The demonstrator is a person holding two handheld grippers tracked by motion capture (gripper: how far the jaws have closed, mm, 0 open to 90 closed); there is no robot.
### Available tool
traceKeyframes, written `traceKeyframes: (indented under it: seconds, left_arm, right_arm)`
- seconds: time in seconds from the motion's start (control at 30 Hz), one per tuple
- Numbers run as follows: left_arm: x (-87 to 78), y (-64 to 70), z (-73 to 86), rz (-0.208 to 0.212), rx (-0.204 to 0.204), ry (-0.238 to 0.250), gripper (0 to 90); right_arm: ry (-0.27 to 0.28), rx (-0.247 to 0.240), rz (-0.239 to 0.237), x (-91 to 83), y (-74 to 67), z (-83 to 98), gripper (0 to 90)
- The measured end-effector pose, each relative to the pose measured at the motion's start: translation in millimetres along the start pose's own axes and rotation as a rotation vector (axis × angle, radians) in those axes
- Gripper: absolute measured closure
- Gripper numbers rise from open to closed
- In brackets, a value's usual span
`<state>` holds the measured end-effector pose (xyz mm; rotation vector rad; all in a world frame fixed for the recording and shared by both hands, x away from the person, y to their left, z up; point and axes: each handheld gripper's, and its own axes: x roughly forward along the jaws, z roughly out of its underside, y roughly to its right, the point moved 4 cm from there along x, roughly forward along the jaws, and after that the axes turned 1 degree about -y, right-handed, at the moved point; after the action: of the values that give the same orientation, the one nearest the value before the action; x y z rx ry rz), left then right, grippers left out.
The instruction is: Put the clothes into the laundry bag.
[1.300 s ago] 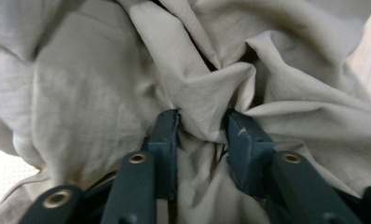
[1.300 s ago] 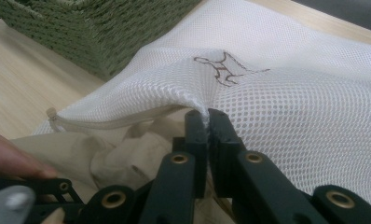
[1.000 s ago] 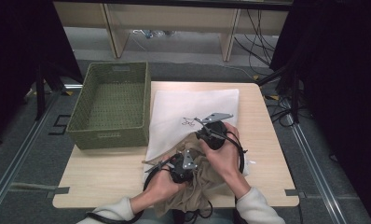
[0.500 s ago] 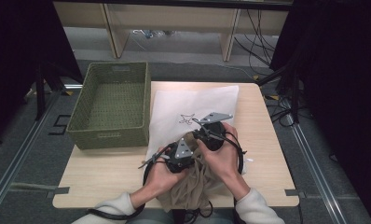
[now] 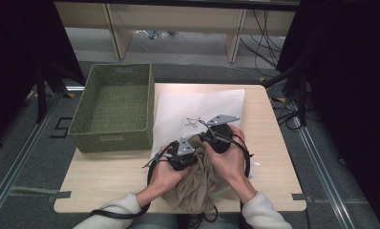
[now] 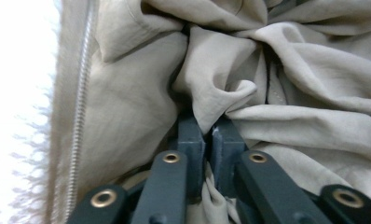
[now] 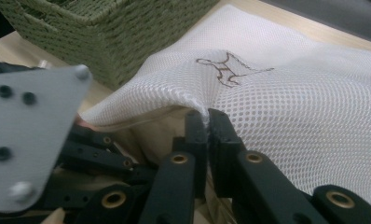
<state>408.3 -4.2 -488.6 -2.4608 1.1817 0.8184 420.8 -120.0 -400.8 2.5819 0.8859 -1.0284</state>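
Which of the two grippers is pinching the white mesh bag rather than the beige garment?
The right gripper: its jaws clamp the white mesh bag at its edge. The left gripper pinches the beige garment.

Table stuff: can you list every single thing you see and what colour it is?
Mesh laundry bag: one, white with a small drawn figure, flat on the table right of the basket.
Garment: one, beige with a zipper, bunched at the bag's near edge.
Woven basket: one, green, at the table's left side.
Table: one, light wood.
Left gripper: black, shut on the garment.
Right gripper: black, shut on the mesh laundry bag's edge.
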Motion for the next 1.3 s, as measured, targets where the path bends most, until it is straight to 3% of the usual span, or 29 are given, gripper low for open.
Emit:
traceKeyframes:
  seconds: [0.03,0.1,0.17,0.33,0.37,0.6,0.67,0.77,0.87,0.93,1.0,1.13,1.3]
  left_arm:
    - [-1.0,0.0,0.1,-0.005,0.008,-0.004,80.9]
    - [-2.6,1.1,0.2,0.001,0.006,-0.005,77.0]
    - [-6.1,3.0,-0.6,0.006,0.007,-0.005,68.4]
    - [-20.5,7.8,-5.5,0.013,0.014,0.014,53.6]
    - [-29.8,10.1,-7.7,0.014,0.017,0.027,49.2]
    - [-54.6,11.7,-10.5,0.029,0.015,0.056,39.5]
    - [-65.4,7.3,-8.5,0.030,0.031,0.061,36.7]
    - [-73.3,2.3,-2.4,0.028,0.023,0.045,32.7]
    - [-76.1,-3.2,4.4,0.025,0.033,0.024,29.1]
    - [-75.7,-6.8,14.1,0.014,0.014,-0.010,28.0]
    - [-72.5,-9.4,23.6,0.018,0.014,-0.038,26.1]
    - [-56.3,-5.9,39.7,0.030,0.017,-0.103,23.3]
    - [-43.5,-3.6,46.4,0.020,0.040,-0.145,30.3]
  right_arm:
    - [0.001,-0.021,0.007,0.9,1.6,0.7,88.3]
    - [0.000,-0.014,0.006,1.2,1.3,1.1,88.3]
    - [0.001,0.003,0.008,0.8,1.2,0.5,88.3]
    - [-0.001,-0.009,0.010,1.4,3.2,1.4,88.3]
    - [-0.002,0.000,0.011,1.4,3.3,1.3,88.3]
    - [0.000,-0.008,0.018,1.7,5.1,1.8,88.3]
    - [-0.003,0.001,0.022,1.3,4.8,2.2,88.3]
    - [-0.005,-0.003,0.019,1.5,5.5,2.3,88.3]
    - [-0.014,0.013,0.015,0.9,5.1,2.7,88.3]
    - [-0.014,0.017,0.015,1.2,4.9,2.6,88.3]
    - [-0.003,-0.013,0.018,3.6,6.0,2.5,88.3]
    - [-0.016,-0.002,0.021,3.0,5.1,2.6,88.2]
    - [-0.016,-0.013,0.016,3.9,5.7,3.0,88.3]
